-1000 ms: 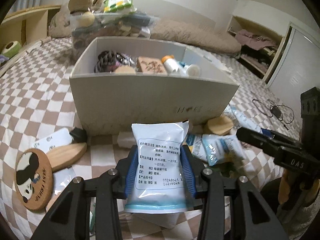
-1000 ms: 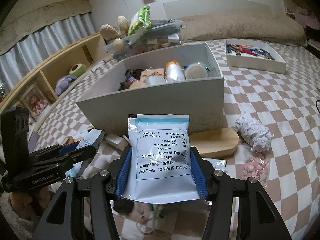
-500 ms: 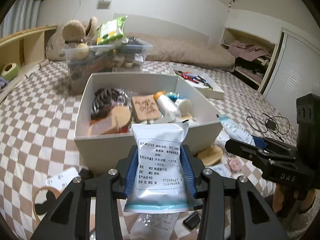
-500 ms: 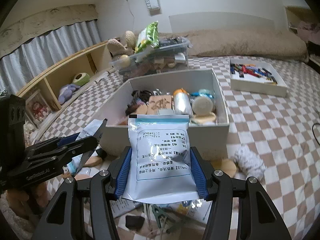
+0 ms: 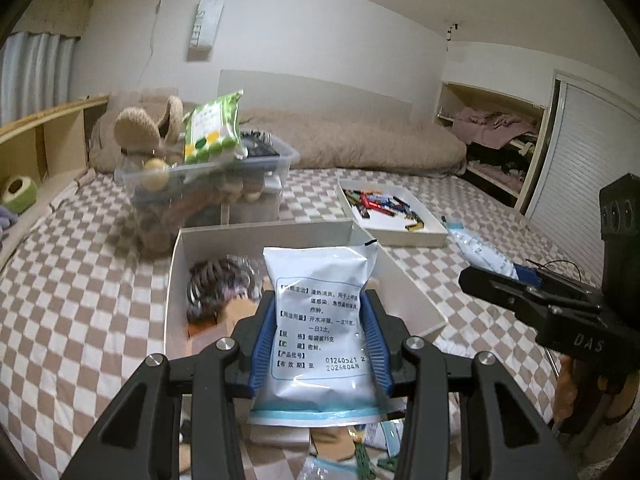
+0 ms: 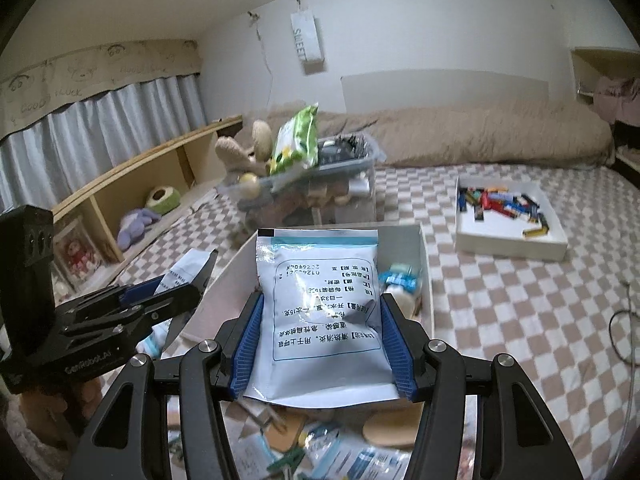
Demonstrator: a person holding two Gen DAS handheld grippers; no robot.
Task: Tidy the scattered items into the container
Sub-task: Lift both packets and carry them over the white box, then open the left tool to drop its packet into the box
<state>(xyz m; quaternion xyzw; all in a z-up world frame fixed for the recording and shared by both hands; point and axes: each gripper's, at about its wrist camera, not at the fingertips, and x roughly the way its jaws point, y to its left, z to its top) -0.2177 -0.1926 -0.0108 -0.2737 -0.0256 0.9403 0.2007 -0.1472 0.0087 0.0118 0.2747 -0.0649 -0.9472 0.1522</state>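
Observation:
In the left wrist view my left gripper (image 5: 318, 300) is shut on a white sachet (image 5: 320, 320) with printed text, held upright above the near end of the white box (image 5: 404, 288). The box holds a dark coiled item (image 5: 216, 284) and other goods. My right gripper (image 6: 320, 300) is shut on a similar white sachet (image 6: 320, 312), also raised over the box (image 6: 426, 280), where a blue-capped bottle (image 6: 396, 280) lies. Each gripper shows in the other's view: the right one (image 5: 492, 284) at the right, the left one (image 6: 188, 292) at the left.
Behind the box stands a clear plastic bin (image 5: 280, 160) piled with a green packet (image 5: 212, 128) and plush toys. A white tray (image 6: 512, 236) of small colourful items lies to the right. Loose packets and clips (image 6: 292, 460) litter the checked bedspread below the grippers. A wooden shelf (image 6: 120, 184) runs along the left.
Both grippers have risen with their sachets still gripped. The box, seen side-on before, now lies below and its inside shows from above.

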